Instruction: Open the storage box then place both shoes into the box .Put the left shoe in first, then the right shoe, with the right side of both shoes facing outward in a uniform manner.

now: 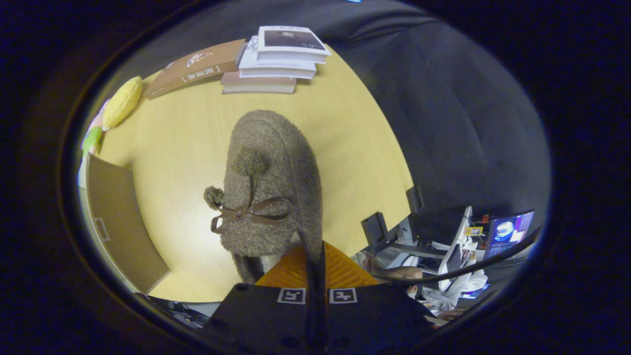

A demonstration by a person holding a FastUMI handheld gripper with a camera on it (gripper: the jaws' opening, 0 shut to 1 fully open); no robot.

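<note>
The brown book (194, 69), lying left of the stack of books (278, 59), has pale characters in square brackets on its spine, too small to read. The top book's cover print is blurred.

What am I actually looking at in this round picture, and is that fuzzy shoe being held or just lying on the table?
The picture comes from a fisheye camera riding on a hand-held two-finger gripper, looking forward along its fingers, which is why everything bends. The two fingers are closed together on the rear edge of a fuzzy brown shoe with pompoms and a bow, so the shoe looks pinched and carried; whether it is lifted off the table I cannot tell. Below it is a yellow wooden table. Beyond the shoe lies a stack of books, with a brown book beside it and a yellow plush toy further along. Beside the shoe stands a brown cardboard panel, probably part of the storage box. Past the table's edge is a cluttered desk with a screen.
</note>
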